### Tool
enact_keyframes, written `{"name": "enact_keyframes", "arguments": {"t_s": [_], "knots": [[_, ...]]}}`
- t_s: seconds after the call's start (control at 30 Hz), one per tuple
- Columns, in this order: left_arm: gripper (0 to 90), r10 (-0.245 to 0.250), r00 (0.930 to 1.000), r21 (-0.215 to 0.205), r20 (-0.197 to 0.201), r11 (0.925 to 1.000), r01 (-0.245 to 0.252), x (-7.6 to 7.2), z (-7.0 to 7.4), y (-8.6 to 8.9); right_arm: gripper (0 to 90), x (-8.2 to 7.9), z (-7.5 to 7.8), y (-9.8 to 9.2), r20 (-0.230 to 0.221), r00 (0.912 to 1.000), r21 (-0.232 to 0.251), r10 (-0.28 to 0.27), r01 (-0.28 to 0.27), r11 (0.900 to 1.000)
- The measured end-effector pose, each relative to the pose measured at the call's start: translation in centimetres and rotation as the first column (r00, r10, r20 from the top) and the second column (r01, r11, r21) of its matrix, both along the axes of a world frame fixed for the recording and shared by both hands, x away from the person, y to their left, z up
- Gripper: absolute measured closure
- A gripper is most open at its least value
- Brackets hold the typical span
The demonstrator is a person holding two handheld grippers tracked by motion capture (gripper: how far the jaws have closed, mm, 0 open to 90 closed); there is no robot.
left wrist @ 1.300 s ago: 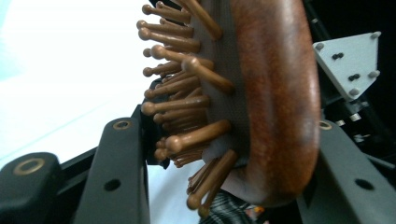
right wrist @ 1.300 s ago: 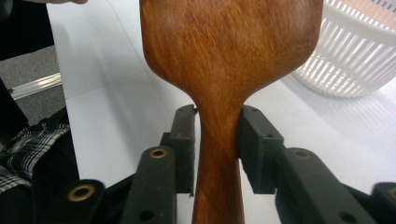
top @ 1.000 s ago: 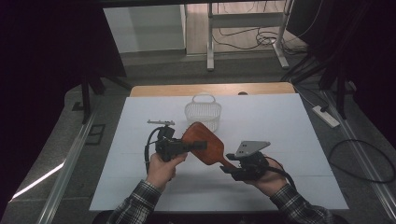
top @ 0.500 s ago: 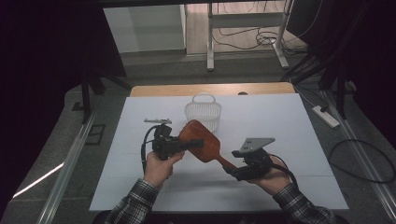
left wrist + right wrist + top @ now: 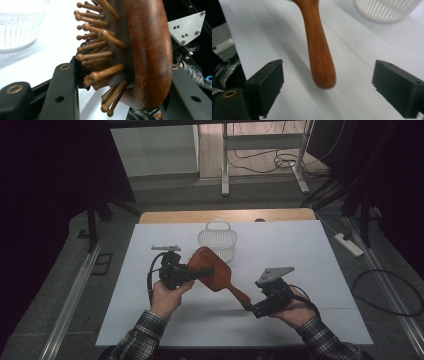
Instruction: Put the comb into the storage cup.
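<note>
- High view, nearest the person: the right gripper (image 5: 248,308) sits low on the white table (image 5: 310,250), its jaws having just been opening; they stand wide apart, released, with the handle tip of the wooden hairbrush (image 5: 216,274) between them but touching neither pad.
- Right gripper view: the brush handle (image 5: 318,47) hangs in the gap between the two black jaws, clear of both, above the table sheet.
- Farther in: the left gripper (image 5: 200,272) is clamped on the brush head, holding it off the table with the handle slanting down toward the right gripper.
- Left gripper view: one jaw bears on the smooth wooden back, the other on the side with the bristles (image 5: 97,53).
- Beyond the brush: a white ribbed basket (image 5: 217,240) stands on the table, just behind the brush head.
</note>
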State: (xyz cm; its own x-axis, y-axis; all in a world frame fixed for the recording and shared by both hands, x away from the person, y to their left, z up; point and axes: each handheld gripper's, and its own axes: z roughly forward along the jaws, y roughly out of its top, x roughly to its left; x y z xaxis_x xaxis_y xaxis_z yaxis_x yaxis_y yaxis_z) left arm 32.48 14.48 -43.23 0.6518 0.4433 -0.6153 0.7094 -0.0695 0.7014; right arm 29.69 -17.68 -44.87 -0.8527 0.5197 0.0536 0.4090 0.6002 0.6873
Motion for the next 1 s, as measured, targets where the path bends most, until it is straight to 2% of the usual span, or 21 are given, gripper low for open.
{"name": "enact_keyframes", "arguments": {"t_s": [0.1, 0.23, 0.5, 0.67, 0.83, 1.0], "knots": [[53.0, 0.008, 1.0, 0.009, 0.005, 0.9999, -0.008, 0.1, 0.1, 0.2, 5.7, 0.1, -0.2, -0.2, -0.016, 0.9999, -0.022, -0.001, 0.0, 1.0], [52.9, 0.016, 0.9999, 0.012, 0.006, 0.9998, -0.016, 0.2, 0.2, 0.4, 3.1, 0.1, -0.4, -0.5, -0.039, 0.9992, -0.024, -0.005, 0.004, 1.0], [52.9, 0.034, 0.9994, 0.026, 0.009, 0.9991, -0.034, 0.5, 0.4, 1.1, 0.0, 0.2, -0.6, -1.3, -0.035, 0.9993, -0.015, -0.012, 0.011, 1.0], [52.9, 0.045, 0.9989, 0.036, 0.014, 0.9983, -0.046, 0.8, 0.6, 1.4, 0.0, 0.1, -0.8, -1.7, -0.032, 0.9994, -0.039, -0.01, 0.008, 0.999], [52.8, 0.055, 0.9983, 0.048, 0.018, 0.9973, -0.056, 1.1, 0.8, 1.6, 0.0, 0.0, -0.8, -2.3, -0.057, 0.9983, -0.032, -0.013, 0.011, 0.999], [52.8, 0.064, 0.9978, 0.055, 0.018, 0.9964, -0.065, 1.4, 0.9, 2.0, 0.0, -0.2, -0.8, -3.0, -0.051, 0.9986, -0.032, -0.015, 0.013, 0.999]]}}
